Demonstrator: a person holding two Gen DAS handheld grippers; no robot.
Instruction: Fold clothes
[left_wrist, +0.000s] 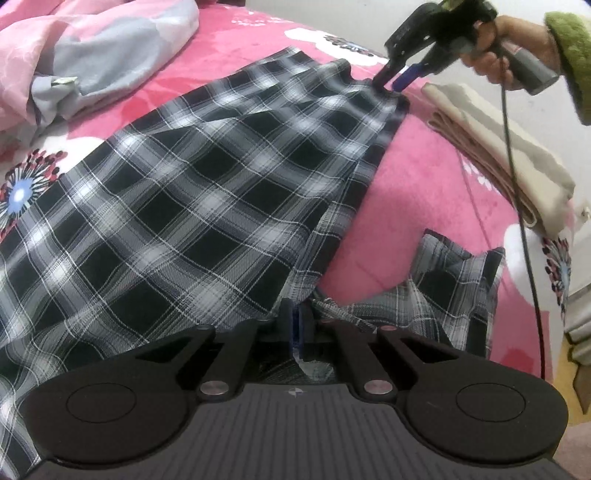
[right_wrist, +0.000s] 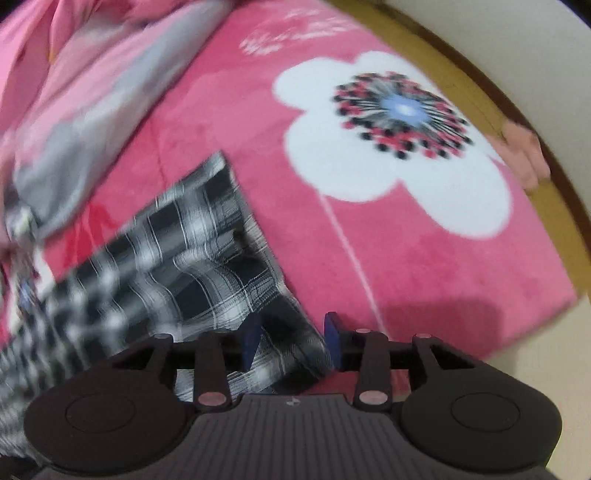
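A black, white and grey plaid garment lies spread on the pink flowered blanket. Part of it is bunched up at the near right. At the bottom of the left wrist view, my left gripper is shut on the garment's near edge. My right gripper, held by a hand in a green sleeve, is at the garment's far corner. In the blurred right wrist view, that plaid corner lies between the spread fingers of my right gripper, which is open and not pinching the cloth.
A folded beige cloth lies on the blanket to the right of the garment. A pink and grey quilt is heaped at the far left. The right gripper's black cable hangs over the beige cloth. A wooden bed edge borders the blanket.
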